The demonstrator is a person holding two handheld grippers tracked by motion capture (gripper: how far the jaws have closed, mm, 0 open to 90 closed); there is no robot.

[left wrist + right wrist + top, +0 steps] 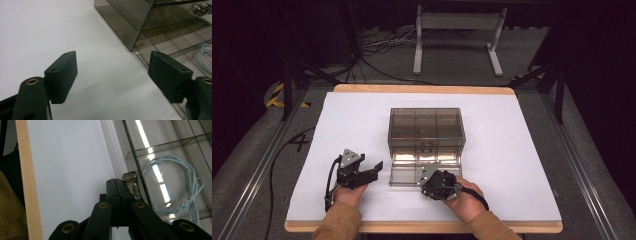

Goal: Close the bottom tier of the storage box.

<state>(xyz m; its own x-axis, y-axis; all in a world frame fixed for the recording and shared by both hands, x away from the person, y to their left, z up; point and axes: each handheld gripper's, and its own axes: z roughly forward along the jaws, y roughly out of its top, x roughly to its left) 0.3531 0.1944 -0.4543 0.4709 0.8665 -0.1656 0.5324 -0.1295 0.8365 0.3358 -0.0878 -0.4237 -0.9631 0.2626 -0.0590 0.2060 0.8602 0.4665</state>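
Observation:
A smoky clear plastic box (426, 127) stands mid-table with its compartment drawer (402, 175) pulled out toward me. A coiled light-blue cable (175, 185) lies in one drawer compartment, and the same cable (205, 53) appears in the left gripper view. My right gripper (423, 183) (117, 182) is at the drawer's front, jaws shut pad to pad. The drawer's clear knob (130, 178) sits just beside its right jaw tip. My left gripper (374, 170) (112, 75) rests open on the white sheet left of the drawer, with nothing between its pads.
A white sheet (512, 150) covers the wood-edged table (422, 227). Dividers split the box's upper part into several cells. Beyond the table stand a white frame (457, 35) and loose floor cables (382, 45). Dark stands flank both sides.

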